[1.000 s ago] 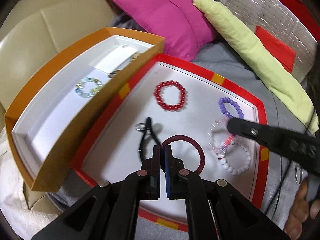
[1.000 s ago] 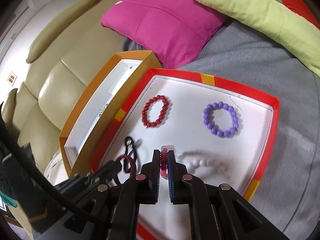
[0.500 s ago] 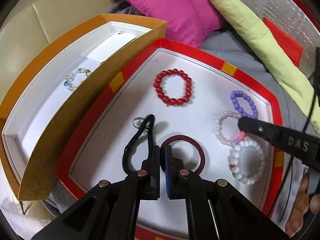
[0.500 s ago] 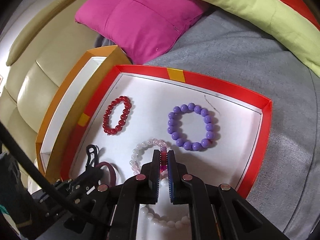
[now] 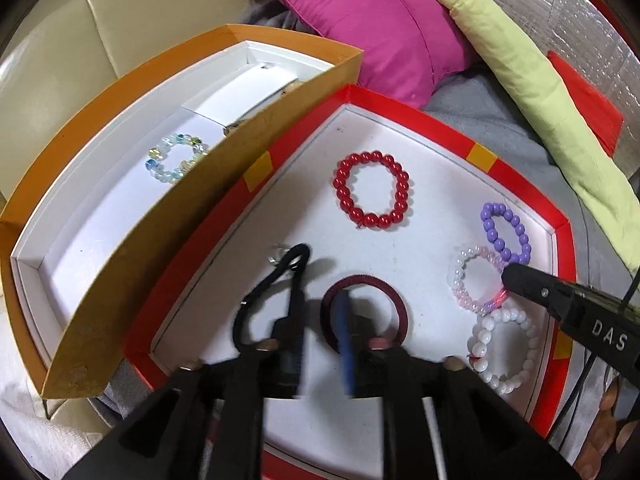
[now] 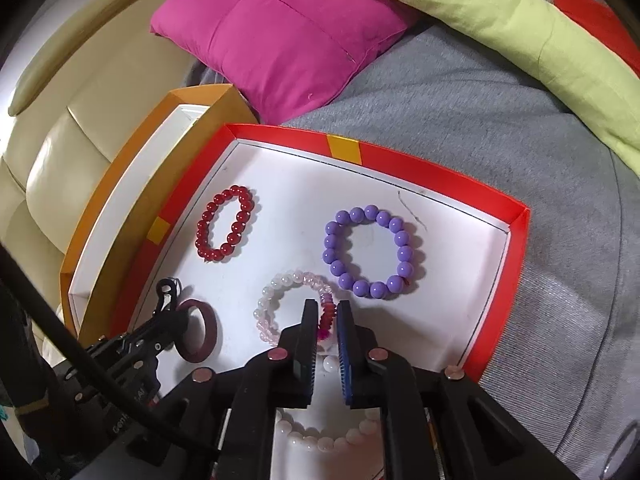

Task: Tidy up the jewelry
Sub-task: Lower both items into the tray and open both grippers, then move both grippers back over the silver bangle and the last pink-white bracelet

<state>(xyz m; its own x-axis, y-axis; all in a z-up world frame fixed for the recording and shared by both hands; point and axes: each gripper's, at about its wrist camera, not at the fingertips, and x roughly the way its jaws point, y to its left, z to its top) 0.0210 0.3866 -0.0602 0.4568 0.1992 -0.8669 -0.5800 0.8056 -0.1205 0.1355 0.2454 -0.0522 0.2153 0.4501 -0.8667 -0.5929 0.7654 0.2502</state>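
Sofa (image 6: pixel 72 152): I see cream leather under a grey blanket (image 6: pixel 460 120), with a magenta cushion (image 6: pixel 280 36) behind.
Red tray (image 6: pixel 516 248): sits on the blanket, white floor, holding most of the jewelry.
Orange box (image 5: pixel 132 236): touches the tray's left wall; a pale glass-bead bracelet (image 5: pixel 176 158) lies inside.
Left hand-held gripper (image 5: pixel 320 316): its jaws have just been opening and now stand spread, blurred. The black hair tie (image 5: pixel 276 292) lies by the left finger and the dark red hair tie (image 5: pixel 396 312) loops around the right one; neither looks pinched.
Right hand-held gripper (image 6: pixel 324 320): nearly closed, the pads pinching the pink-and-white bead bracelet (image 6: pixel 280 296) at its dark pink section, low over the tray floor.
Other bracelets: red (image 6: pixel 226 224) and purple (image 6: pixel 372 252) lie well apart on the tray; a white one (image 6: pixel 328 436) sits under my right fingers.
Handling, my judgement: these bead strands are light, elastic and floppy, and round beads slip, so I grip across the strand between beads and lift slowly. The hair ties are soft; I pinch one side of the loop.
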